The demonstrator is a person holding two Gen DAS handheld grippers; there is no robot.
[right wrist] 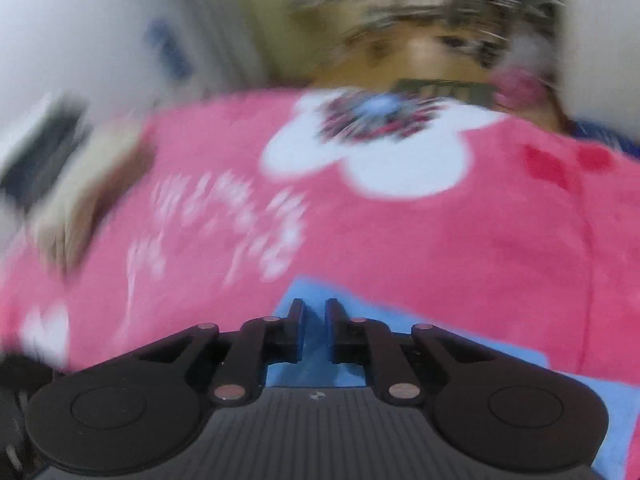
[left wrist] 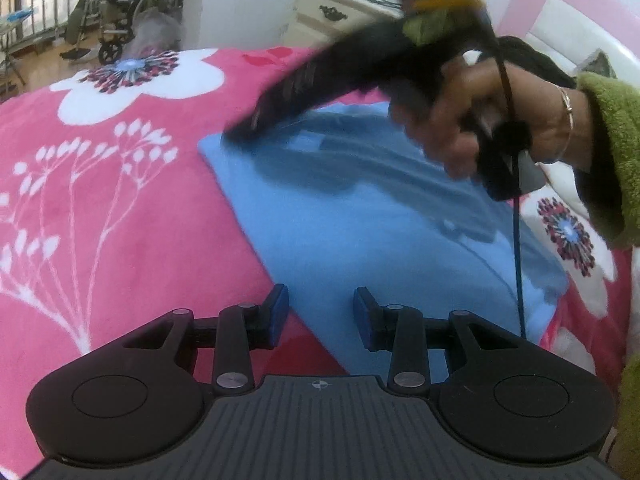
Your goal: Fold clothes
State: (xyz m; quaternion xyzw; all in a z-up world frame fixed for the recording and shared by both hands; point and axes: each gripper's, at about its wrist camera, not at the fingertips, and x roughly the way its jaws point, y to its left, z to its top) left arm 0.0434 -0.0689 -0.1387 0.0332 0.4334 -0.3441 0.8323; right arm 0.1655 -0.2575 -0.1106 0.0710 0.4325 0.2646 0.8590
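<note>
Blue garment (left wrist: 360,220) lies flat, folded to a rough rectangle on pink floral blanket (left wrist: 120,200). L gripper (left wrist: 322,312) hangs over its near edge, jaws wide, nothing between. R gripper (right wrist: 314,326) sits over the far-left corner, jaws narrow w/ a small gap, blue cloth seen below it; gripping or not, can't tell, view blurred. Hand (left wrist: 480,120) and cable (left wrist: 518,240) cross above the garment's right side. Bare blanket left of the garment. Wheelchair (left wrist: 128,12) and white dresser (left wrist: 332,12) beyond the bed.
</note>
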